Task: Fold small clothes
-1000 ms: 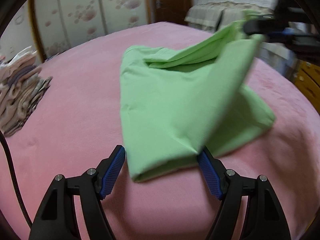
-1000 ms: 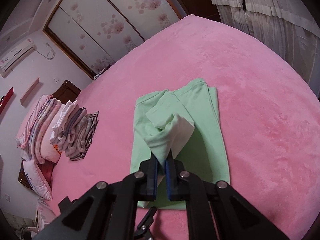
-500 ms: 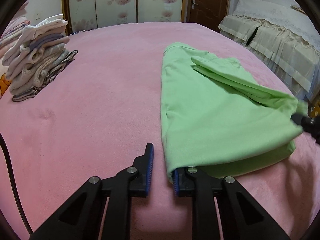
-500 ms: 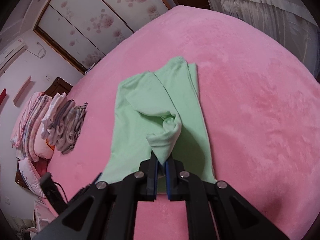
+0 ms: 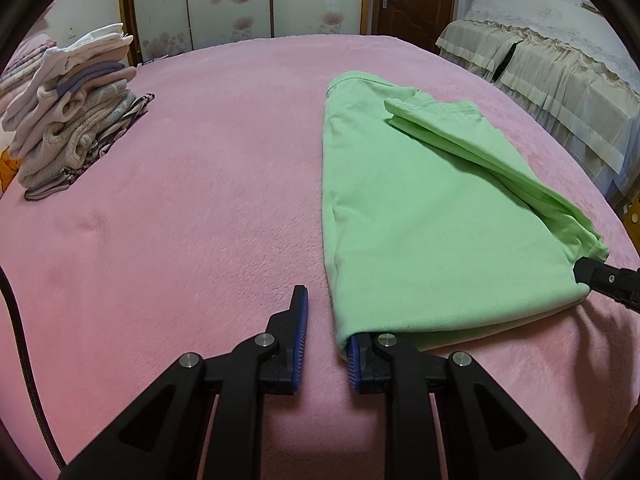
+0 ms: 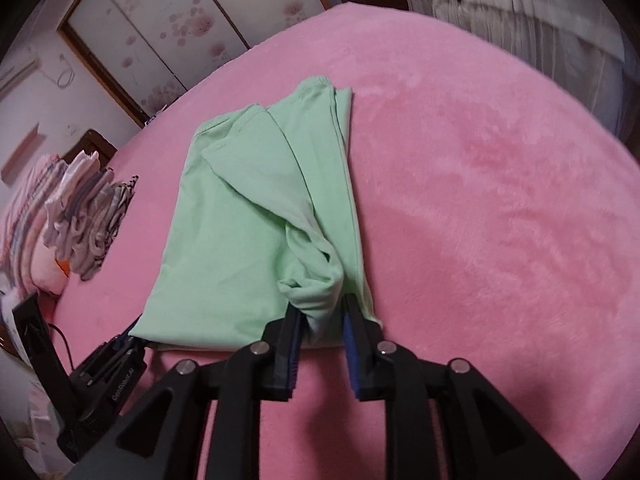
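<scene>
Left wrist view: the left gripper (image 5: 326,324) angles down at the pink bed (image 5: 180,220), jaws narrowly apart, its right finger under the green garment's (image 5: 420,220) near corner, gripping nothing. Right wrist view: the right gripper (image 6: 320,320) tilts down, jaws just opened around the garment's bunched fold; "GenRobot.AI" reads on the left gripper's body

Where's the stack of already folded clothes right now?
The folded stack sits at the far left of the pink blanket in both wrist views, well left of the green garment, not touching it.
</scene>
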{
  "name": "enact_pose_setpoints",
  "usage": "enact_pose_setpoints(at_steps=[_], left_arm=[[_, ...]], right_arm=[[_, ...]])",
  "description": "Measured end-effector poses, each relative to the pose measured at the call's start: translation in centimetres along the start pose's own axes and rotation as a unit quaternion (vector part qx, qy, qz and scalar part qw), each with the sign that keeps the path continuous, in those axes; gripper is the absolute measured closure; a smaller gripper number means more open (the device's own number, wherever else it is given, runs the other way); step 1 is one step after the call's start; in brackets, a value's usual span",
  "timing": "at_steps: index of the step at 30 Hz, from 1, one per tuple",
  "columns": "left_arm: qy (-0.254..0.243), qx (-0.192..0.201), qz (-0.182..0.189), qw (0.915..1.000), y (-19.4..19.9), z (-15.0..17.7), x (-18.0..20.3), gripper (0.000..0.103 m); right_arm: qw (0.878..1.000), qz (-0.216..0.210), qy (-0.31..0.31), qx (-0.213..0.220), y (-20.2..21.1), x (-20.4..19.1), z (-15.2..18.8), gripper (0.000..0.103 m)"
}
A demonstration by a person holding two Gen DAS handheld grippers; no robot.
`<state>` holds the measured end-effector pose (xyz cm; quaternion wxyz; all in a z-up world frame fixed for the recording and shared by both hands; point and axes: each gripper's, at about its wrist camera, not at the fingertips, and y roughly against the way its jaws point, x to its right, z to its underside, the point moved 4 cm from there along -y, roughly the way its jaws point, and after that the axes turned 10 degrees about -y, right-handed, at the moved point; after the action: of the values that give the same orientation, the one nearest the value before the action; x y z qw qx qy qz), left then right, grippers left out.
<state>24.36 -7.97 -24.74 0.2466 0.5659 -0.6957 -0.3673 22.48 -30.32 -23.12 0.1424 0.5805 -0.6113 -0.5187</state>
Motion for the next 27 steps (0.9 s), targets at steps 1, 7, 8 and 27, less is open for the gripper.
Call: enact_pose_setpoints(at_steps=[1, 7, 8, 27], left_arm=[[0.002, 0.0, 0.0, 1.0, 0.0, 0.0, 0.0, 0.086], [0.022, 0.0, 0.004, 0.9998, 0.3, 0.0, -0.4, 0.086], [0.028, 0.001, 0.006, 0.9996, 0.3, 0.0, -0.5, 0.086], [0.114, -0.011, 0.092, 0.9891, -1.2, 1.0, -3.0, 0.08]], right_arm=[[1.0, 0.004, 0.003, 0.002, 0.0, -0.1, -0.2, 0.083], [1.0, 0.006, -0.006, 0.011, 0.8, 0.3, -0.6, 0.082], [1.0, 0.007, -0.007, 0.013, 1.0, 0.4, -0.6, 0.079], [1.0, 0.017, 0.002, -0.01, 0.3, 1.6, 0.3, 0.085]])
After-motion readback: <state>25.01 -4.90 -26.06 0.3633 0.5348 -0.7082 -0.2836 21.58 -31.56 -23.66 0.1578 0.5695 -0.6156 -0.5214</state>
